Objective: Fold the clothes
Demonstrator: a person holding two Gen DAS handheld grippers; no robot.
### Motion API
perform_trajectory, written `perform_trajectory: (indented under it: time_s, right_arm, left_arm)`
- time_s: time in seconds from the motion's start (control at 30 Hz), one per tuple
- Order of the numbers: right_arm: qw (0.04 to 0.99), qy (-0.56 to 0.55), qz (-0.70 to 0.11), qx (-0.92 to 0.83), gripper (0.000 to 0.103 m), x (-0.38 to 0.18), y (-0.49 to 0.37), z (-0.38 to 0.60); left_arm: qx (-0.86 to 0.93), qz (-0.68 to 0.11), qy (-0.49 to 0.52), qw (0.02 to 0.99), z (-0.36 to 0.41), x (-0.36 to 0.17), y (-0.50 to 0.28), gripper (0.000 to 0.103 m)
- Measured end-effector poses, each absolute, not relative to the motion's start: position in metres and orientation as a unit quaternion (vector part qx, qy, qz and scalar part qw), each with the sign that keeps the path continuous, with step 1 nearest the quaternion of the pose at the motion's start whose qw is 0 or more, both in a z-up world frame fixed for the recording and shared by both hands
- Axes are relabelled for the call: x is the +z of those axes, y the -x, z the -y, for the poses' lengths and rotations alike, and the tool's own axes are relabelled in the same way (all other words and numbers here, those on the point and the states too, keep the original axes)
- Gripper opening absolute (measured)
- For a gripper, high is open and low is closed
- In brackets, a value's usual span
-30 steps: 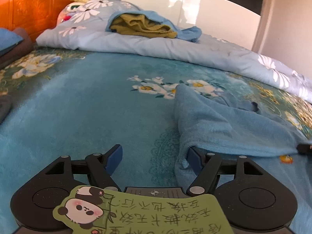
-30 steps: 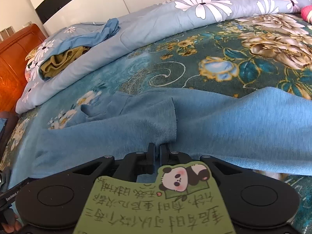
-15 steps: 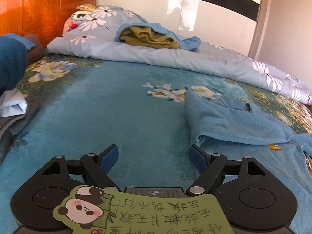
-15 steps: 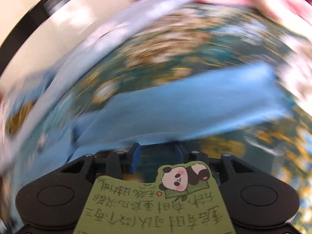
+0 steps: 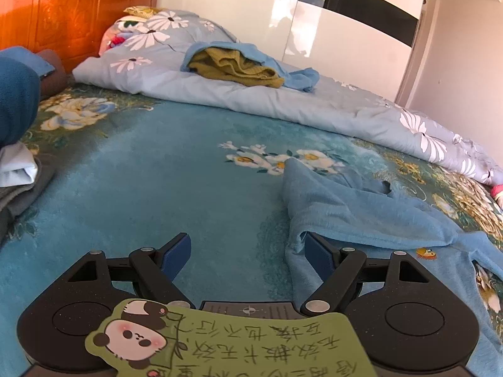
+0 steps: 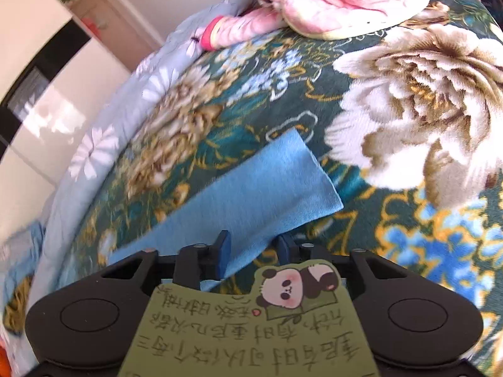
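Swung away from the garment's middle since the earlier frame, the right gripper [image 6: 253,248] now sits over the end of the blue garment's sleeve [image 6: 251,194], which runs from lower left to the frame's centre on the bed [image 6: 408,220]; its jaws are closing, cloth lying between them but not yet pinched. Across the bed, the left gripper [image 5: 248,251] hovers wide and empty, the blue garment [image 5: 361,216] just right of it. I judge the right hand nearer the sleeve.

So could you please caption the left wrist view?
Open left gripper beside the blue garment on the floral blanket.
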State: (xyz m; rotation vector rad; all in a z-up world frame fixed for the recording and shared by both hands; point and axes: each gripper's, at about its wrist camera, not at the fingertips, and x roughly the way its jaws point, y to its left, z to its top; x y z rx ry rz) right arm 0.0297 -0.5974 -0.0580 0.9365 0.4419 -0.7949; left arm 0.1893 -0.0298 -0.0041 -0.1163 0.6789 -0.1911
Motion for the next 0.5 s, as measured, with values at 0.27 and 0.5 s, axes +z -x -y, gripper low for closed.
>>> perform_trajectory:
  time_s: [0.27, 0.5]
  right_arm:
    - [0.853, -0.362, -0.177, -0.333, 0.004, -0.018, -0.057, 0.575]
    - [0.934, -0.245, -0.195, -0.172, 0.004, 0.026, -0.146, 0.482]
  left_arm:
    - [-0.084, -0.335, 0.067, 0.936, 0.02, -0.005, -0.19, 0.078]
    - [-0.078, -0.333, 0.081, 0.936, 0.013, -0.003, -0.19, 0.078]
